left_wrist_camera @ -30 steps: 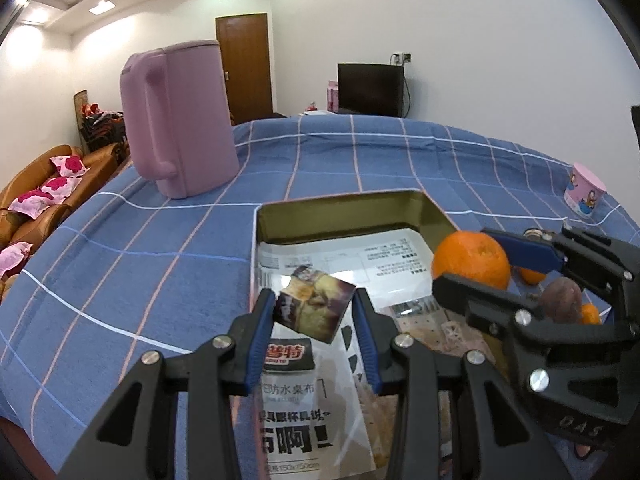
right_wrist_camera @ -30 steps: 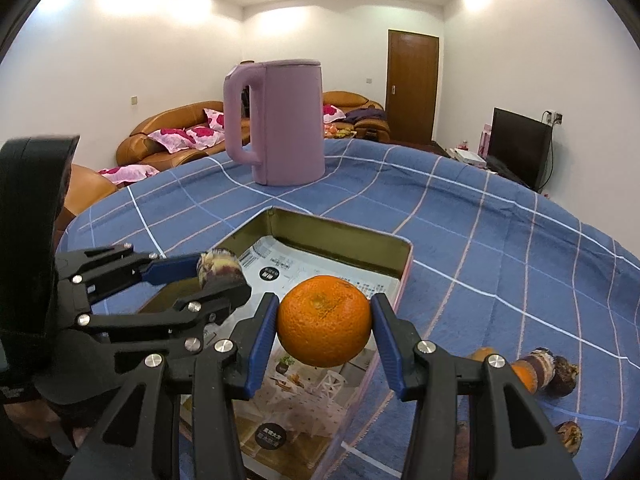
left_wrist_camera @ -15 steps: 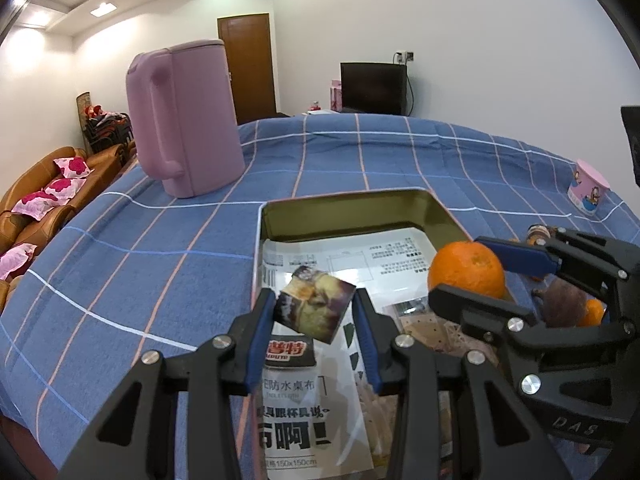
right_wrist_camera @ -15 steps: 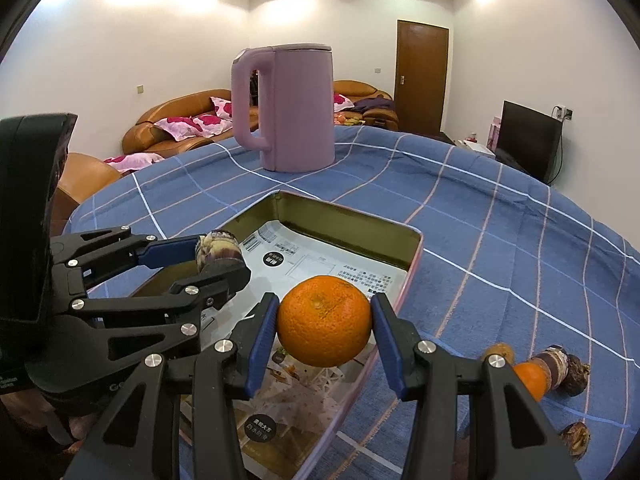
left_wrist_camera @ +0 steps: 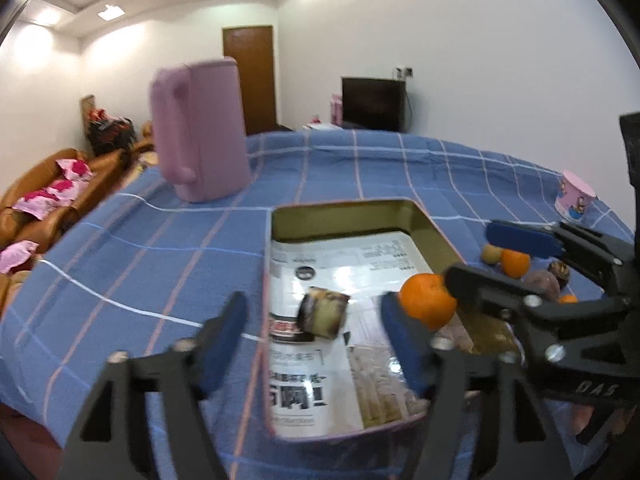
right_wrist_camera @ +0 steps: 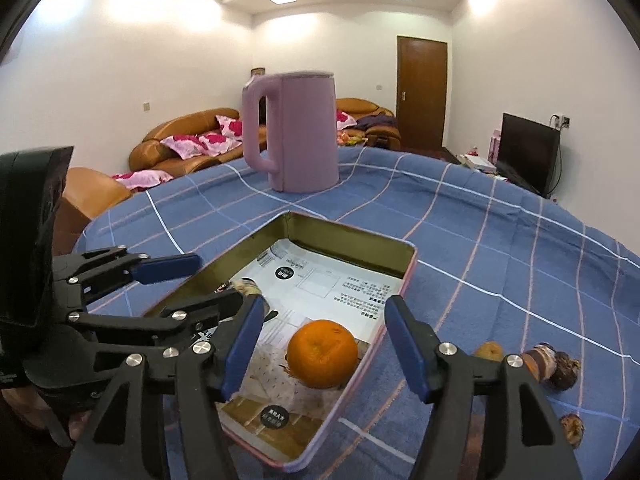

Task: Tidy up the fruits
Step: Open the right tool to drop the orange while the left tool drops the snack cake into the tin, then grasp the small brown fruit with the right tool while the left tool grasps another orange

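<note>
Both tools hang over the near end of the tin (right_wrist_camera: 404, 276) on the blue-checked tabletop (right_wrist_camera: 500, 240), and the jaws of each are opening. The left tool (left_wrist_camera: 314, 330) is spread with the dark fruit piece (left_wrist_camera: 323, 315) loose between its pads, touching neither; the right tool (right_wrist_camera: 324, 340) is spread either side of the orange (right_wrist_camera: 322, 353), which sits on the tin's paper lining. More fruit (right_wrist_camera: 554, 364) lies on the cloth just right of the tin, and a pink kettle (right_wrist_camera: 294, 132) stands beyond it.
</note>
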The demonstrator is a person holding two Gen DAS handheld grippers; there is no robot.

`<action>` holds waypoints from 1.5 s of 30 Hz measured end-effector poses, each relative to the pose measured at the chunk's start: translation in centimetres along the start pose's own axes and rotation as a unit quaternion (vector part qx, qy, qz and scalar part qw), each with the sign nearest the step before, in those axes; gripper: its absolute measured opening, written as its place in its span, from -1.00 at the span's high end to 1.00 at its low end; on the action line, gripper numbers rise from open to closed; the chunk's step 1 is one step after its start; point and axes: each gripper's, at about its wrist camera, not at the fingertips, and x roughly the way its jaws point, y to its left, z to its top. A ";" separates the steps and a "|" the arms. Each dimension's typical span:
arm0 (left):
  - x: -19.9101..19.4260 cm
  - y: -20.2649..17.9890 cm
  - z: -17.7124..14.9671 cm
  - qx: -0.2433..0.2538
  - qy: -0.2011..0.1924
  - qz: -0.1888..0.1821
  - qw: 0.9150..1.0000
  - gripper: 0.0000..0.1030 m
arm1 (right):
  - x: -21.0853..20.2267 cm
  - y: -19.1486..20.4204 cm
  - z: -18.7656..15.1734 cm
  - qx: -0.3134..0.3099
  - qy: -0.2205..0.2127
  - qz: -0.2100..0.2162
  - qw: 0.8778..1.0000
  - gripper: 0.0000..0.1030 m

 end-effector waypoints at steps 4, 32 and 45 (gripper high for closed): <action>-1.4 -0.2 -0.2 -0.004 -0.015 -0.011 1.000 -0.86 | -2.3 -0.5 -1.3 0.009 -0.012 -0.018 1.000 -0.26; -3.0 -11.1 -1.0 0.056 -0.011 -0.072 0.996 -0.86 | -7.3 -7.7 -10.1 0.064 0.117 -0.094 0.986 0.16; -3.3 -14.6 -1.1 0.080 -0.009 -0.099 0.992 -0.71 | -9.6 -10.8 -10.8 0.096 0.094 -0.127 0.983 0.45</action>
